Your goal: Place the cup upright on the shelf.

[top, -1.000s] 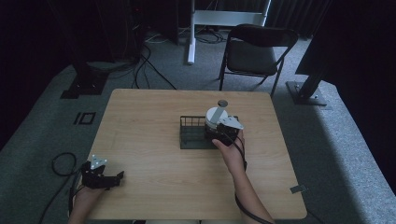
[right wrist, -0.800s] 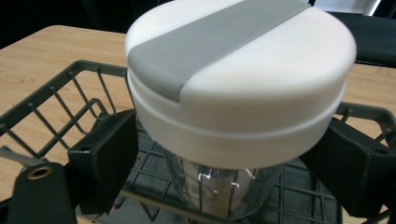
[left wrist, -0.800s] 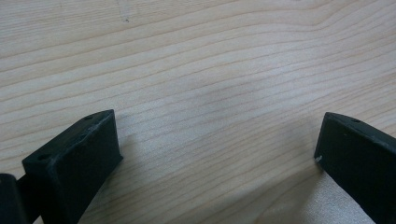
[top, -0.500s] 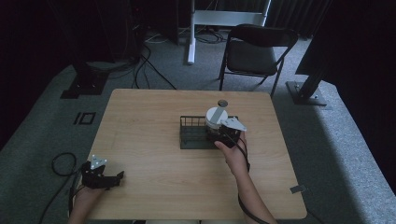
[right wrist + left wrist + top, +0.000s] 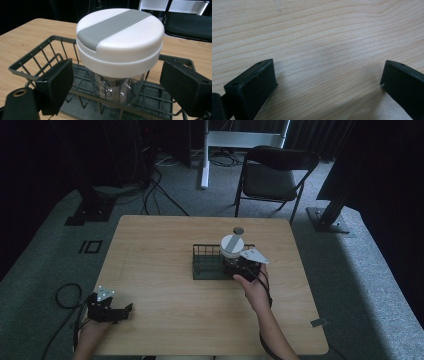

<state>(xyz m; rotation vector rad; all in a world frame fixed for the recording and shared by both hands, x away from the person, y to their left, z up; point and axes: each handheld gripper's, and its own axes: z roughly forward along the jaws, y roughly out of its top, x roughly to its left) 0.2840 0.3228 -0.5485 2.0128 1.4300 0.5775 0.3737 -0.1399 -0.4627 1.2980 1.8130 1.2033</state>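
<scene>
One wooden table [image 5: 165,270] takes up the middle of the high view, with a dark folding chair [image 5: 272,175] beyond its far edge in the upper right of the frame. A dark wire basket [image 5: 207,265] sits just right of the table's centre, and inside it, at its right end, stands a clear jar [image 5: 117,90] with a white lid [image 5: 120,42] crossed by a grey band. In the right gripper view the jar fills the centre of the frame, standing between the two black jaws with a gap on either side; the right gripper [image 5: 117,85] is spread wide around it, not touching it, and reaches over the basket's near rim. A small dark round object [image 5: 238,230] lies on the table just beyond the basket. At the lower left of the high view the left gripper [image 5: 127,308] rests near the table's corner, well apart from the basket; its own view shows the jaws wide apart over bare wood.
</scene>
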